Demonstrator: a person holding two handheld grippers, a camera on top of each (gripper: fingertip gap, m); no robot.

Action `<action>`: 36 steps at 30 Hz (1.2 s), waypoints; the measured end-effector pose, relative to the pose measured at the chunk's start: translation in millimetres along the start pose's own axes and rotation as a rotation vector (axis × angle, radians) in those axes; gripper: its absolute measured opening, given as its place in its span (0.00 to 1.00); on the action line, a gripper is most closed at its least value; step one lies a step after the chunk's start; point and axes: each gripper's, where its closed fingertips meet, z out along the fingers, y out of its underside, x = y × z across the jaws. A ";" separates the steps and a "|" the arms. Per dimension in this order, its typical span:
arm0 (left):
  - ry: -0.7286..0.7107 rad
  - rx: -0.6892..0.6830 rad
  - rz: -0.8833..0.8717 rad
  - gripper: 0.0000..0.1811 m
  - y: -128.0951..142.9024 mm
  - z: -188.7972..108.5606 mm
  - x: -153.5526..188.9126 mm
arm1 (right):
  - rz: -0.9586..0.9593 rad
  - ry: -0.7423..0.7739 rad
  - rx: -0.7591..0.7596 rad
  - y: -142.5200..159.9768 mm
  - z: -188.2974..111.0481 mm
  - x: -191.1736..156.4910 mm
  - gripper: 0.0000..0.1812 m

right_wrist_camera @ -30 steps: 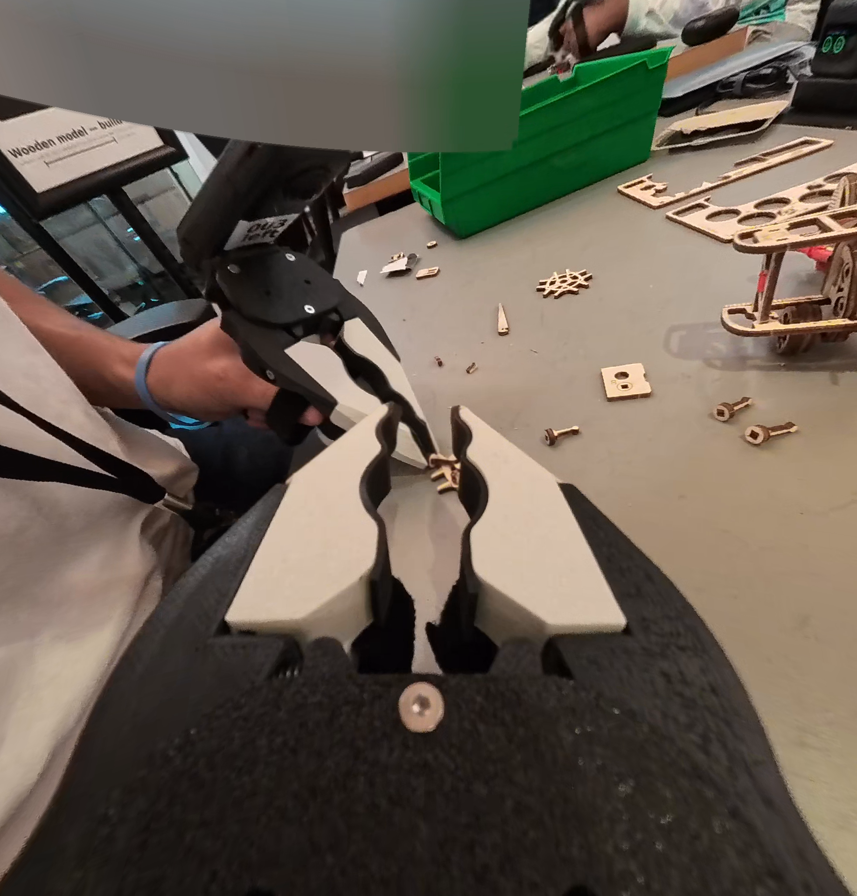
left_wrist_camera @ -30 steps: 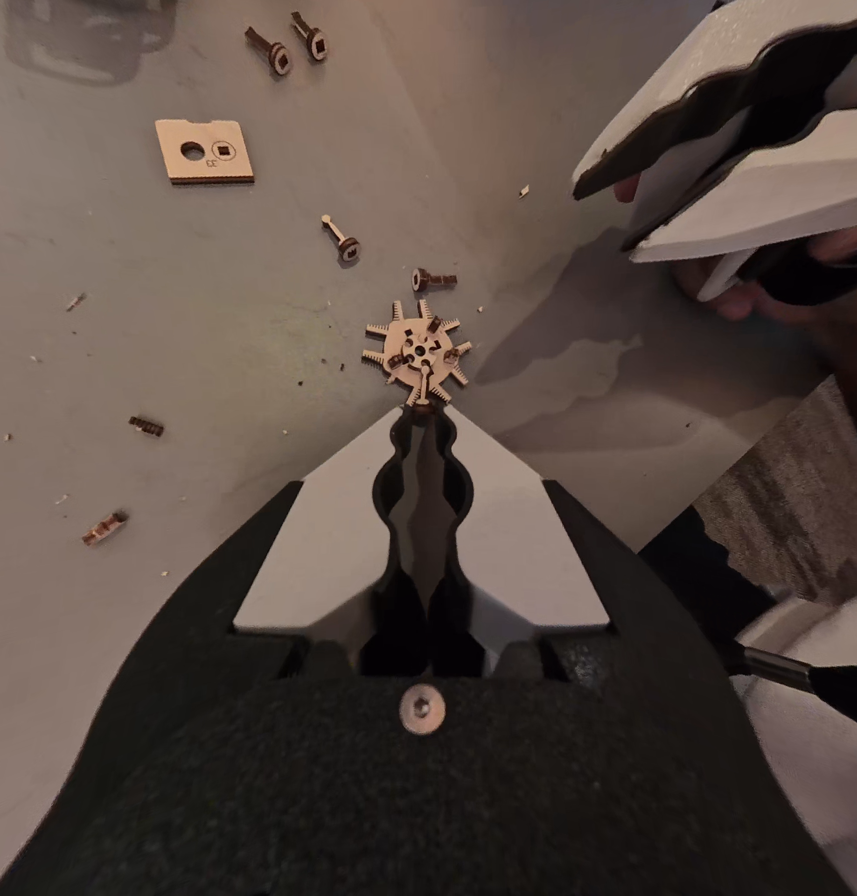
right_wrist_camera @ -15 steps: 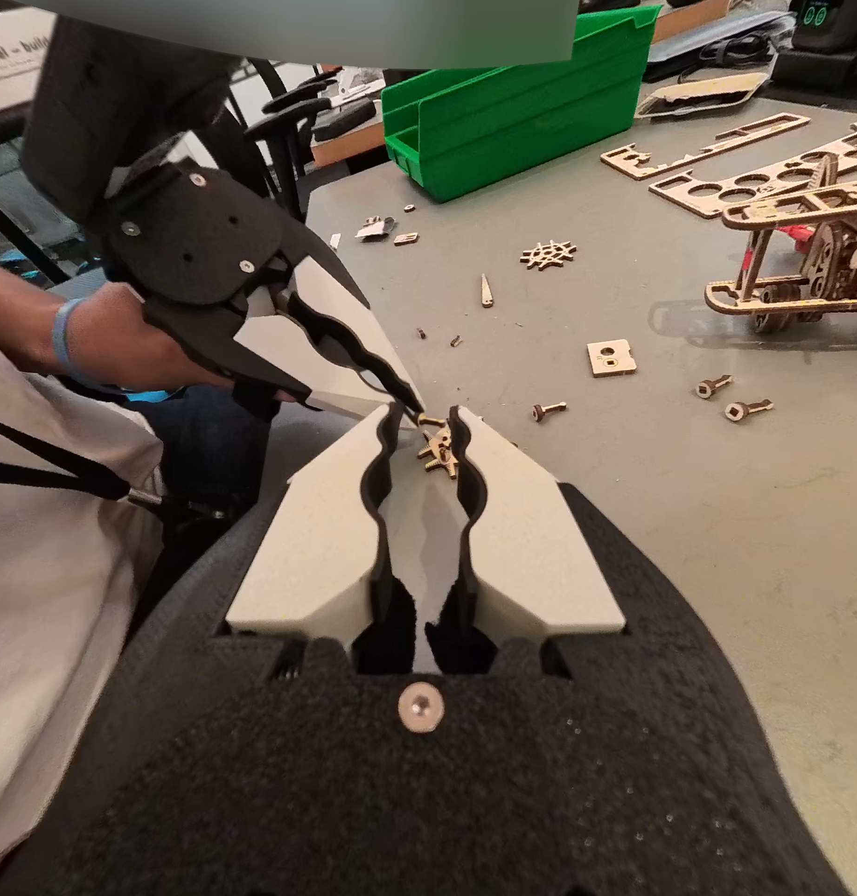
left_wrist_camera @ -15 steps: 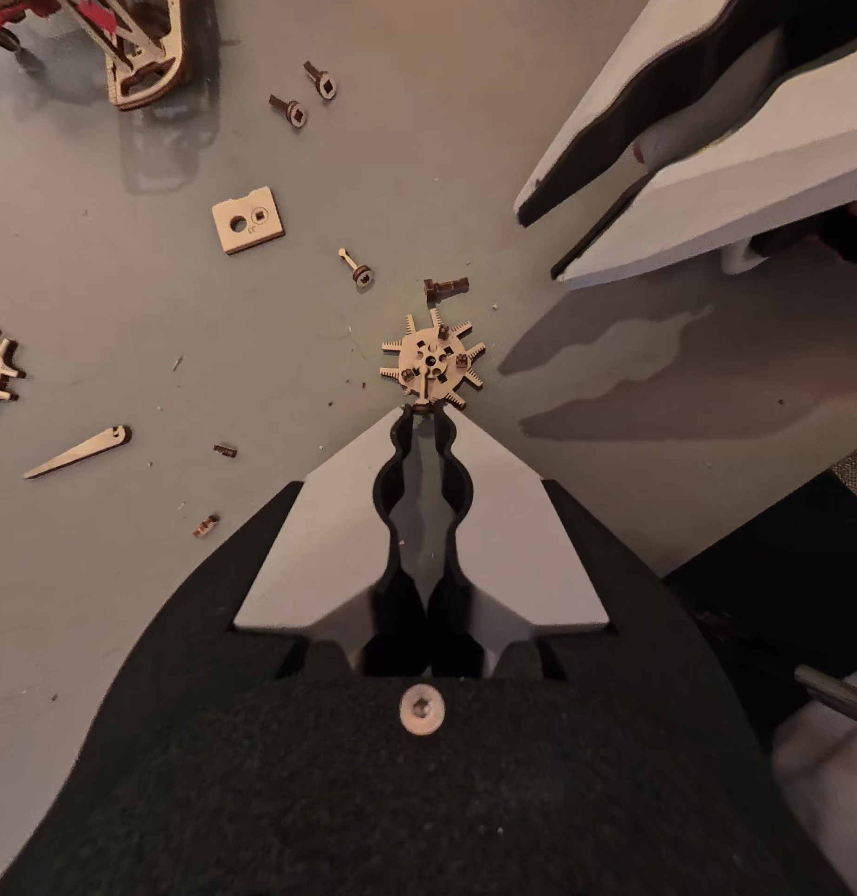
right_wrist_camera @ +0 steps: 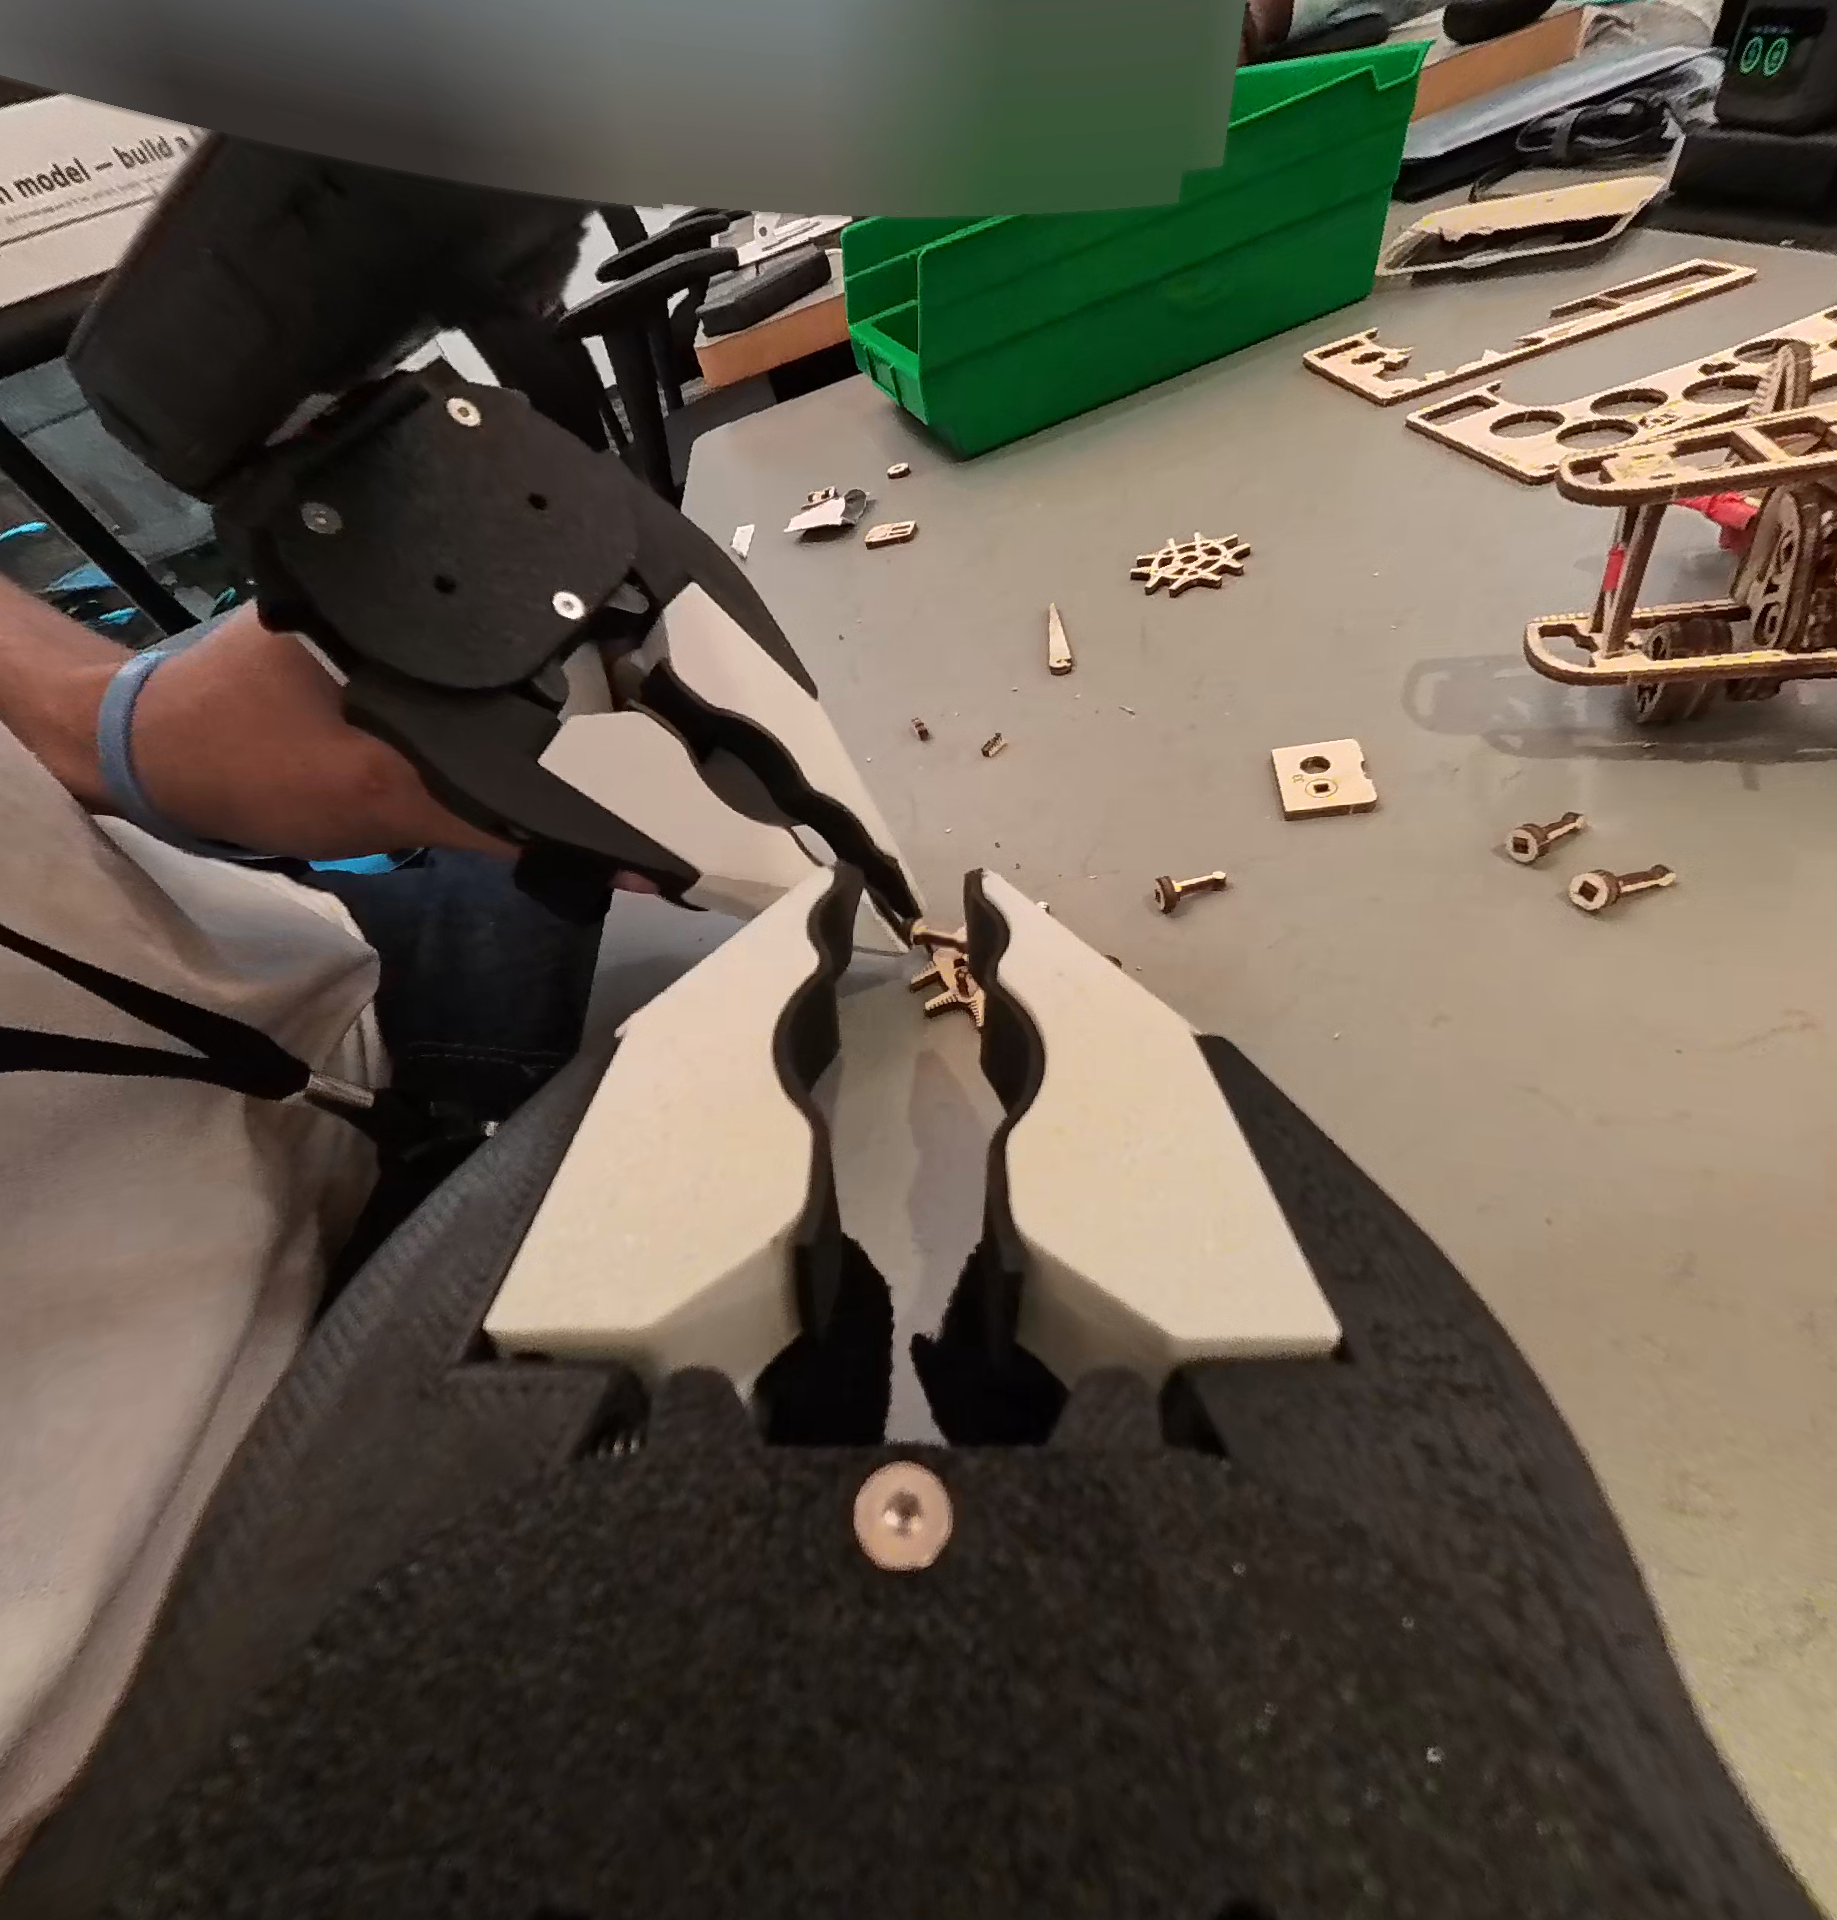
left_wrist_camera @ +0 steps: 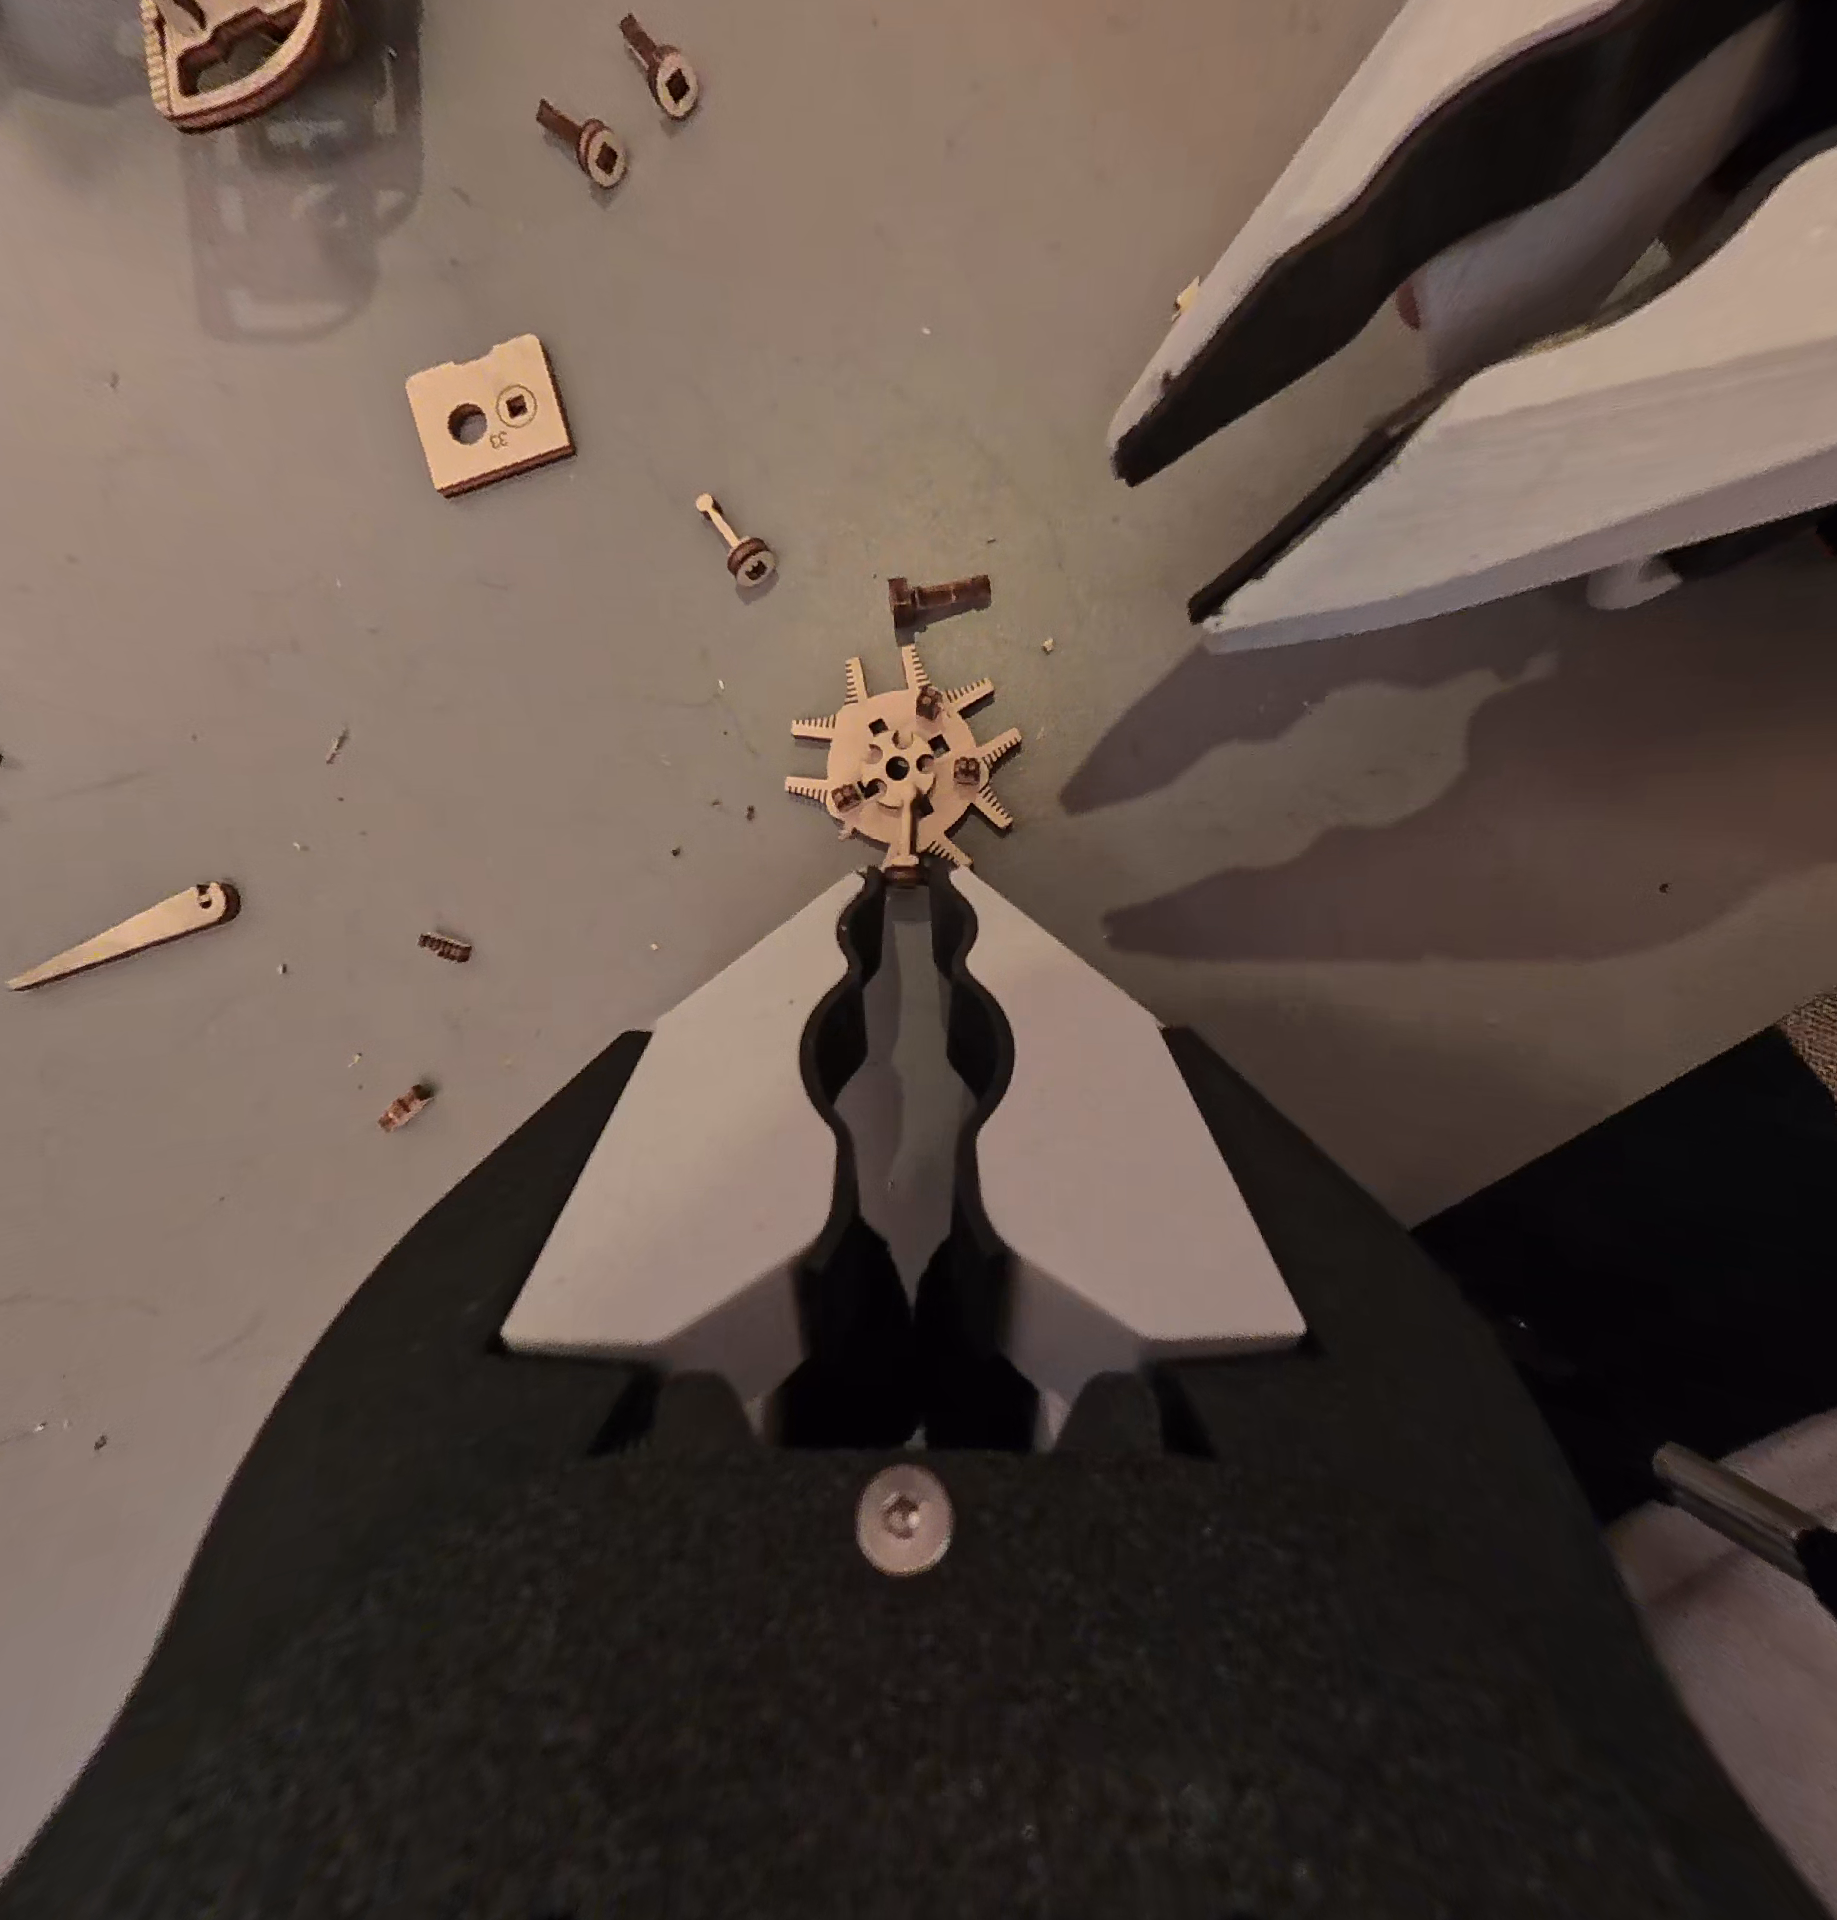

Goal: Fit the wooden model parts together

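A small toothed wooden wheel [left_wrist_camera: 903,769] with several little pegs in it lies on the grey table [left_wrist_camera: 270,1195] near its front edge. My left gripper [left_wrist_camera: 901,878] is shut on a thin wooden pin [left_wrist_camera: 906,826] whose far end rests on the wheel near its centre hole. My right gripper [right_wrist_camera: 909,896] is open and empty. Its fingers stand just short of the wheel [right_wrist_camera: 950,982], on either side of the left gripper's tips [right_wrist_camera: 893,899]. In the left wrist view the right gripper [left_wrist_camera: 1163,530] hovers at the upper right, apart from the wheel.
Loose parts lie beyond the wheel: a dark peg [left_wrist_camera: 935,597], a headed pin [left_wrist_camera: 739,540], two more pins [left_wrist_camera: 581,140], a square plate [left_wrist_camera: 490,414] and a pointed sliver [left_wrist_camera: 124,935]. A wooden plane model [right_wrist_camera: 1745,582], part sheets [right_wrist_camera: 1537,332] and a green bin [right_wrist_camera: 1122,270] stand farther back. There is about 8 cm between the tips of the two grippers.
My left gripper has stayed shut on the pin at the wheel while turning a little. The right gripper has come in closer to the wheel, still open.
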 end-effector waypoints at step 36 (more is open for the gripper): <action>0.001 -0.019 -0.024 0.03 2.8 1.8 3.6 | -0.106 0.053 -0.218 28.2 20.2 2.1 0.11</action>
